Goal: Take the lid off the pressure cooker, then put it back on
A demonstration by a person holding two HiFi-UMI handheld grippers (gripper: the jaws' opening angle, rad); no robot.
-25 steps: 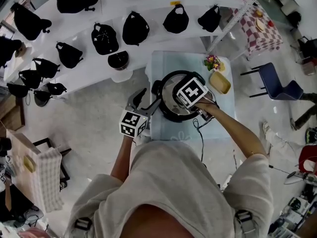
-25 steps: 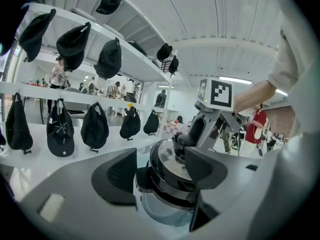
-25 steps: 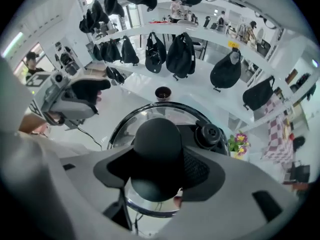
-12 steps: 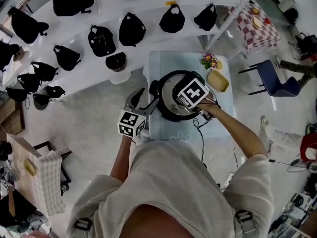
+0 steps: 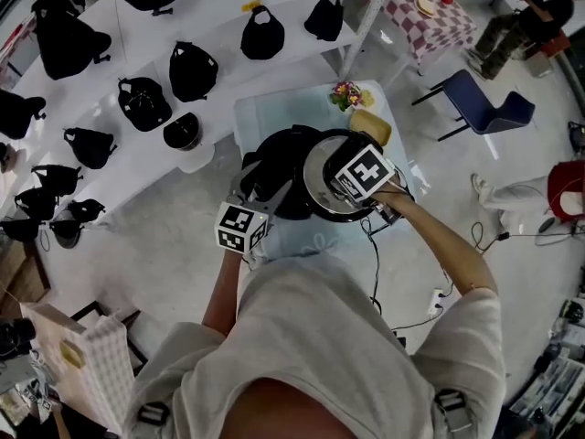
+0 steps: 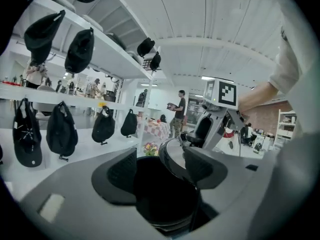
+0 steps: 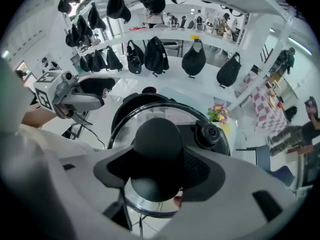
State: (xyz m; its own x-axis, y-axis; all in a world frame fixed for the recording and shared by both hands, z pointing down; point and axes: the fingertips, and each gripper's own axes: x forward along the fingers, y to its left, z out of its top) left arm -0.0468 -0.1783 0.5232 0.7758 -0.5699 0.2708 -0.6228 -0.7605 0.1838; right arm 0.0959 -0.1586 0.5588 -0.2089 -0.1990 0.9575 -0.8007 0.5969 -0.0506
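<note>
The black pressure cooker (image 5: 272,186) stands on a small table with a pale blue cloth (image 5: 260,117). Its steel lid (image 5: 320,179) hangs a little above and to the right of the pot, leaving the dark opening uncovered. My right gripper (image 5: 355,187) points steeply down, shut on the lid's black knob (image 7: 157,144); a round valve (image 7: 209,133) sits beside the knob. My left gripper (image 5: 254,184) reaches in from the left, its jaws closed on the cooker's side handle (image 6: 160,189). In the left gripper view the lid (image 6: 172,156) shows just behind the pot.
Flowers (image 5: 345,92) and a yellow tray (image 5: 370,126) lie at the table's far right corner. A power cable (image 5: 375,254) trails off the near edge. White shelves with several black bags (image 5: 192,69) curve round the left and back. A blue chair (image 5: 480,103) stands to the right.
The lid sat on the cooker before; now the right gripper has carried it up and to the right, exposing the pot. The left gripper has stayed on the handle.
</note>
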